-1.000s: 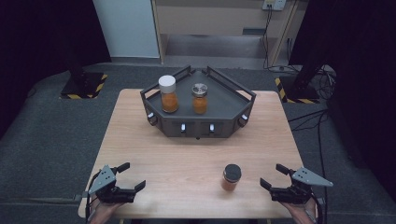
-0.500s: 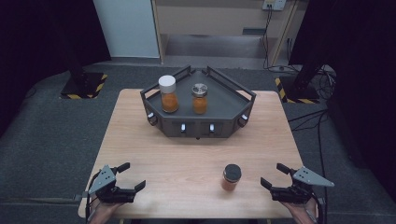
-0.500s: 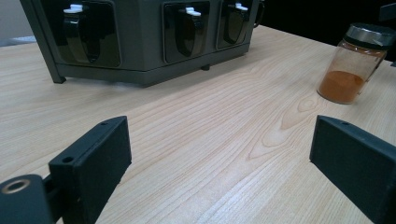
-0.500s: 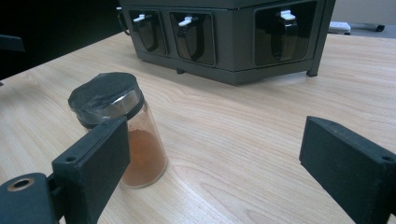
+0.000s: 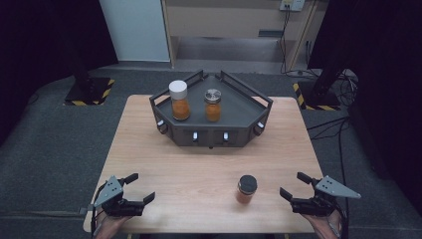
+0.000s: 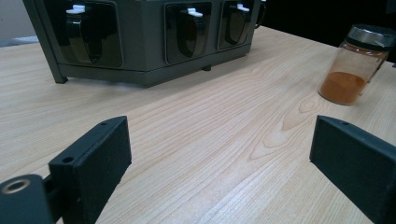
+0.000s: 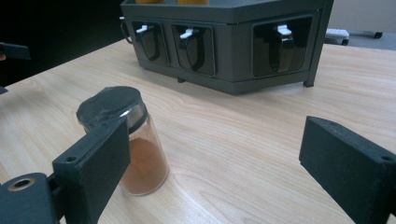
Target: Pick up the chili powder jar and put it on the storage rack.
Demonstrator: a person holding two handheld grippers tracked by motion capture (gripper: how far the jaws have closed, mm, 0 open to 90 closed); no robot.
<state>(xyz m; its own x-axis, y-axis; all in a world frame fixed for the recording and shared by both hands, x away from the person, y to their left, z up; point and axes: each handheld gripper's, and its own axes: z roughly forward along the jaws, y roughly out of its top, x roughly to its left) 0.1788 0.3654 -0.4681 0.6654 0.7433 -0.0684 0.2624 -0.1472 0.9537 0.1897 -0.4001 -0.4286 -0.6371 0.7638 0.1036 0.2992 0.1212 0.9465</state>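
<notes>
Near the lower right of the high view, our right gripper (image 5: 297, 191) rests at the front edge of the tabletop (image 5: 199, 169) with its fingers spread wide and holding nothing, and the black-lidded spice jar (image 5: 247, 188) stands upright just to its left, apart from it. At the lower left of that view our left gripper (image 5: 142, 188) sits equally wide open and empty, well apart from the jar. In the upper middle, the dark hexagonal rack (image 5: 211, 124) carries a white-lidded jar (image 5: 179, 100) and a metal-lidded jar (image 5: 213, 104), both upright on its top deck. We judge that the loose jar is meant to join them, and the risks follow from that. In the right gripper view the jar (image 7: 130, 144) stands at the lower left, partly behind the near finger (image 7: 95, 161) rather than centred in the gap, so if we push forward as aligned, that finger could strike the glass and tip it; the jar is tall and narrow, with powder only in its lower part. Glass is slick, so a grip on the lid alone might slip or twist. On the carry, a low approach could catch the rack's raised rim, or knock the two jars already standing there.
</notes>
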